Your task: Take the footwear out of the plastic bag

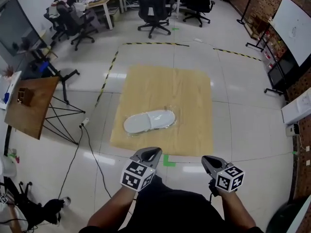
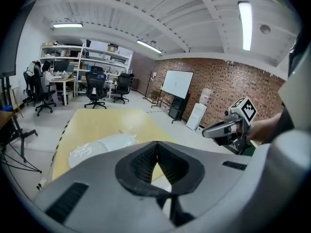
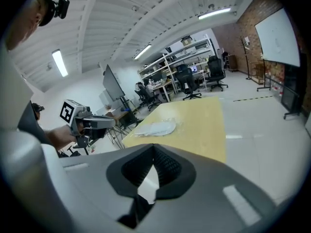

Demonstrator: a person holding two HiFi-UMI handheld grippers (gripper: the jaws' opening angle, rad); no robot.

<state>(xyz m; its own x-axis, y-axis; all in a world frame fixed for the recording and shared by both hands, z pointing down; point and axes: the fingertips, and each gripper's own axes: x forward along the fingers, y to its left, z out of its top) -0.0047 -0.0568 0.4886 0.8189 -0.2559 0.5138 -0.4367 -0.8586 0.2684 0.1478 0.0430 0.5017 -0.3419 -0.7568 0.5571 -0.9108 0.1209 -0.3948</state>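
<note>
A clear plastic bag (image 1: 148,122) holding pale slipper-like footwear lies on a wooden board (image 1: 189,96) on the floor, near the board's front left. The bag (image 2: 102,145) shows ahead in the left gripper view, and the bag (image 3: 156,128) is far off in the right gripper view. My left gripper (image 1: 151,152) hangs near the board's front edge, short of the bag, shut with nothing in it. My right gripper (image 1: 208,160) is level with it to the right, over bare floor, also shut and empty.
A wooden side table (image 1: 30,103) on a folding stand is at the left, with a black cable (image 1: 87,144) running over the floor tiles. Office chairs (image 1: 153,8) and desks stand at the back. A whiteboard (image 1: 294,23) stands at the right. Green tape (image 1: 168,160) marks the floor.
</note>
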